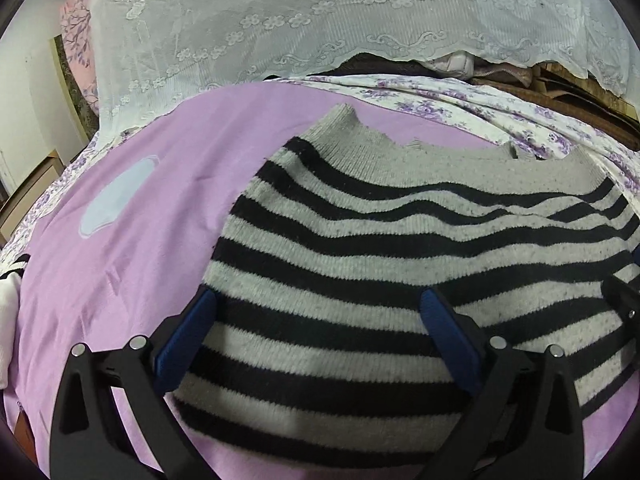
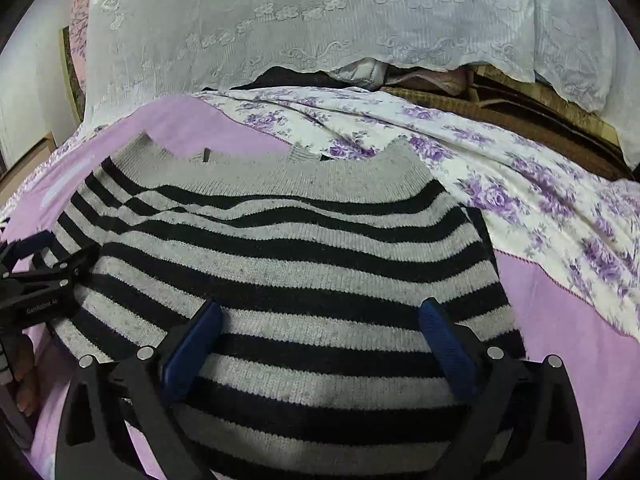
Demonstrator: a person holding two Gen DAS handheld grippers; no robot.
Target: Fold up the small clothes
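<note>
Jaws: both pairs spread | striped sweater (image 1: 400,240) flat beneath, unpinched

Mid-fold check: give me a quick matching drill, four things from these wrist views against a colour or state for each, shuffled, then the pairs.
Things:
1. sweater
2. lace cloth
3. bedsheet
4. right claw

Colour or state:
A. plain lilac
B. open, over the knit
C. grey with black stripes, lying flat
D. white, draped behind the bed

Pairs: 1-C, 2-D, 3-A, 4-B
</note>
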